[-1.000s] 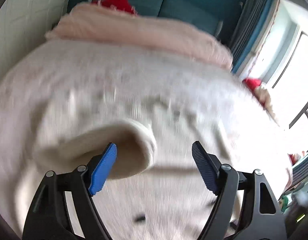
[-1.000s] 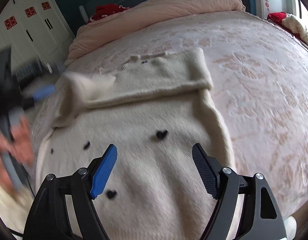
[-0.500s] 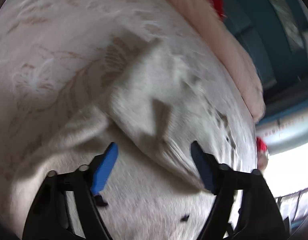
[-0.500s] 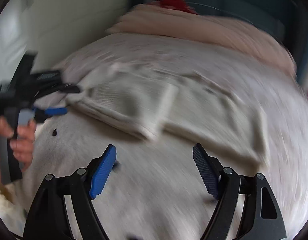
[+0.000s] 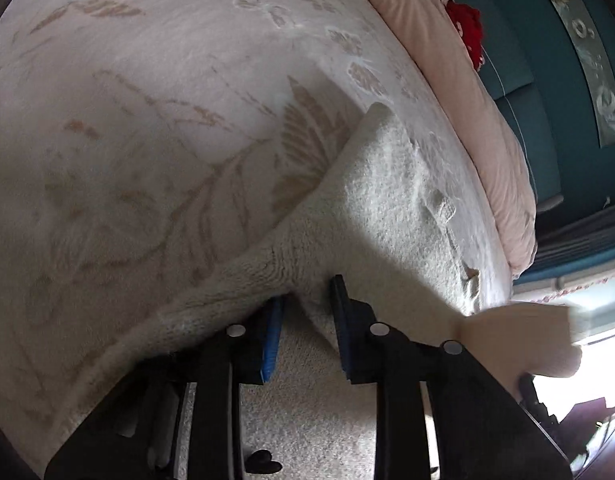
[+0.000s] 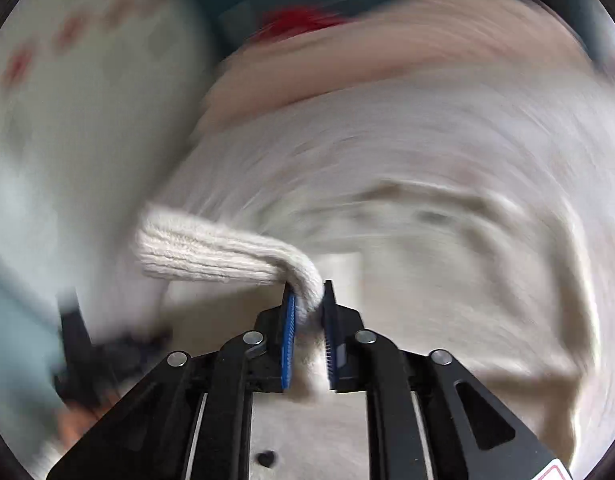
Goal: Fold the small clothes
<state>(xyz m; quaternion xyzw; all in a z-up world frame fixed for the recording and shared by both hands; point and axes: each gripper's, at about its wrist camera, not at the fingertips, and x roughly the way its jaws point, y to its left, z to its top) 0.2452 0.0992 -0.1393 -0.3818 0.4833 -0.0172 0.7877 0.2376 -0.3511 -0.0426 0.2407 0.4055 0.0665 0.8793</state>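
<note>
A cream knit sweater (image 5: 371,216) with small black hearts lies on the bed. My left gripper (image 5: 305,300) is shut on a fold of the sweater near the shoulder, and the cloth bunches between the blue pads. My right gripper (image 6: 309,300) is shut on the ribbed cuff of a sleeve (image 6: 211,254), which sticks out to the left above the sweater's body (image 6: 447,280). The right wrist view is heavily blurred by motion. The left gripper also shows in the right wrist view as a dark blur (image 6: 95,352) at the lower left.
The bed has a pale floral cover (image 5: 147,120). A pink quilt (image 5: 459,92) lies along the head of the bed with a red item (image 5: 467,32) behind it. A teal headboard (image 5: 547,100) and white cupboards (image 6: 67,100) stand beyond.
Both grippers were open above the sweater and are now shut on it. The right one has taken the sleeve cuff and is swinging; the left one has closed on a fold.
</note>
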